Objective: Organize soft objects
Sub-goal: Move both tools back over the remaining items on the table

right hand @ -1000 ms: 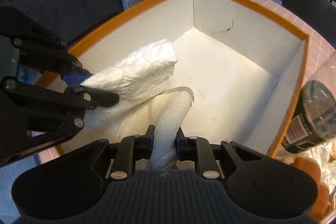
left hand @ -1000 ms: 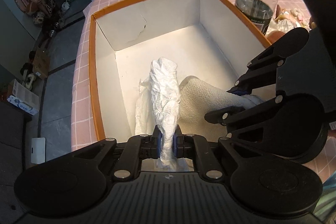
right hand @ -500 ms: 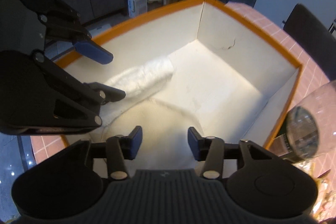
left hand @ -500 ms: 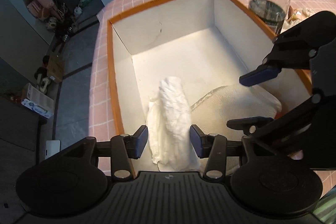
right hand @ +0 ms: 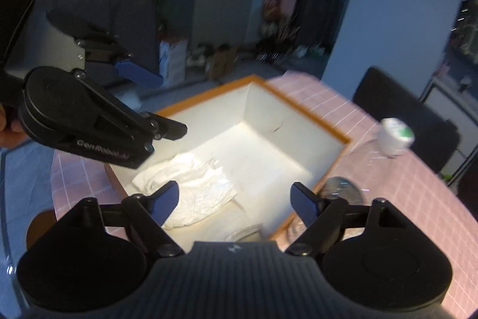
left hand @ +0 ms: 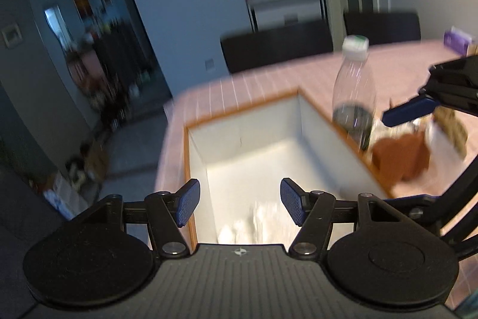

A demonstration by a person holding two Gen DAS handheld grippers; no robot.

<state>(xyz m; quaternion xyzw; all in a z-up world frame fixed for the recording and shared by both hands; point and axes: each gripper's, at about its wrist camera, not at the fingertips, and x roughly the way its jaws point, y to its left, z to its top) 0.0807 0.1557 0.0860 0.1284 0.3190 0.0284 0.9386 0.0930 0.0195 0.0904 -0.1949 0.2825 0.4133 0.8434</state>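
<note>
Both raised above the box (right hand: 301,112): left hand-held gripper (left hand: 239,201) released, "GenRobot" on its side; right hand-held gripper (right hand: 236,199) released over the white cloth (right hand: 191,184).

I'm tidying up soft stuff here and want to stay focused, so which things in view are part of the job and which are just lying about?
Part of the job:
white cloth in the box
orange-rimmed box
brown soft item on the table
left claw and right claw, both open

Just lying about:
plastic bottle
pink checked tablecloth
black chair
</note>
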